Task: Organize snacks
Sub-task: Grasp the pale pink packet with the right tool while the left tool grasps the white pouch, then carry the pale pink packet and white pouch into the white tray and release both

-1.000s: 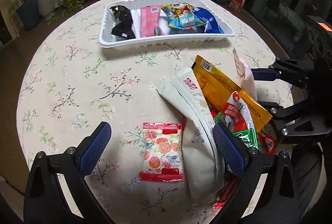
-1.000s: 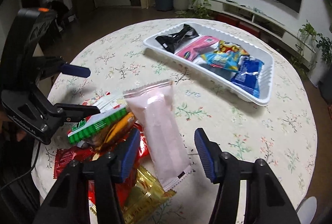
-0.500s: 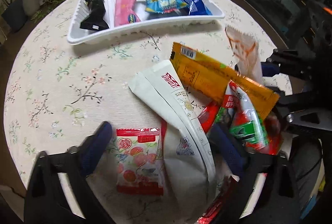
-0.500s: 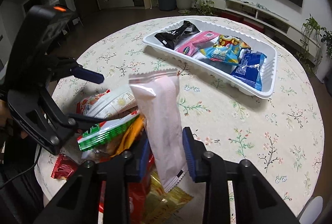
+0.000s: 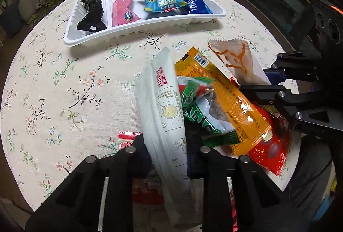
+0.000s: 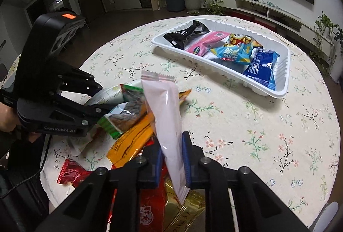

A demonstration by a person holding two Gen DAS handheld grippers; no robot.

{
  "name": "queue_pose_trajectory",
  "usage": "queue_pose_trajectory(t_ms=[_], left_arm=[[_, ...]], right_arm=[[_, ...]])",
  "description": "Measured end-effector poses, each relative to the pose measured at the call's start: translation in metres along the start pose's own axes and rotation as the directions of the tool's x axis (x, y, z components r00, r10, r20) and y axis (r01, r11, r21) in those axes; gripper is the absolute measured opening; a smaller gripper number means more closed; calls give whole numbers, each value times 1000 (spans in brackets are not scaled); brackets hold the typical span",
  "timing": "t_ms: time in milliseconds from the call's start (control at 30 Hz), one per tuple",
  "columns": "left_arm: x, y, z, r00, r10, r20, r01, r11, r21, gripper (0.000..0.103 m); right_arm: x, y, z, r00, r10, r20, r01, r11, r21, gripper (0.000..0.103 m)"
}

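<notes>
The left gripper (image 5: 166, 159) has its jaws drawn almost together, clenched on the lower part of a long white packet (image 5: 163, 103), which rises tilted from between them above the round worktop (image 5: 64, 90) with its flowered cloth. Leaning against that packet's right side is a green packet (image 5: 199, 107), and past it an orange packet (image 5: 227, 101) lies slanted over a red packet (image 5: 268, 146). A small red sweet packet (image 5: 126, 139) lies flat on the cloth just beside the left jaw, partly hidden by it.

The right gripper (image 6: 171, 159) has its jaws closing, narrow already, with its blue pads (image 6: 186, 156) pressing on both faces of a pale pink packet (image 6: 165, 116), which stands nearly upright out of them. Below it a gold packet (image 6: 188, 208) and another red one lie heaped at the near edge.

At the far side of the worktop, well apart from the heap, sits a white tray (image 6: 280, 81) holding a black packet (image 6: 186, 34), a bright pink one (image 6: 205, 43), a light blue one (image 6: 233, 51) and a dark blue one (image 6: 261, 66).
</notes>
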State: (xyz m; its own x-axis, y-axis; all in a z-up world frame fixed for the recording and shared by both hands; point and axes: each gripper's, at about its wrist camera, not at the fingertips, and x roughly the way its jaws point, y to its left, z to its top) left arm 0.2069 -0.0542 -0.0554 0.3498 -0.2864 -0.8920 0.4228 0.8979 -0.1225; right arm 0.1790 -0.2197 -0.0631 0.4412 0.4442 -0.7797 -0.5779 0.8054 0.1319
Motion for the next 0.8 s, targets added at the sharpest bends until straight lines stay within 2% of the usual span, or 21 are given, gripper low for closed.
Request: queue_pose_trajectory(t_ms=[300, 467, 800], left_arm=[[-22, 8, -13, 998, -33, 56, 34, 999, -31, 19], [-34, 9, -17, 994, -59, 89, 63, 997, -43, 19], [-70, 23, -21, 978, -112, 174, 130, 987, -95, 19]], right_arm=[[-10, 2, -1, 999, -15, 34, 15, 1000, 20, 16], [-24, 1, 0, 996, -22, 83, 17, 998, 59, 16], [-47, 0, 0, 988, -44, 149, 24, 990, 137, 16]])
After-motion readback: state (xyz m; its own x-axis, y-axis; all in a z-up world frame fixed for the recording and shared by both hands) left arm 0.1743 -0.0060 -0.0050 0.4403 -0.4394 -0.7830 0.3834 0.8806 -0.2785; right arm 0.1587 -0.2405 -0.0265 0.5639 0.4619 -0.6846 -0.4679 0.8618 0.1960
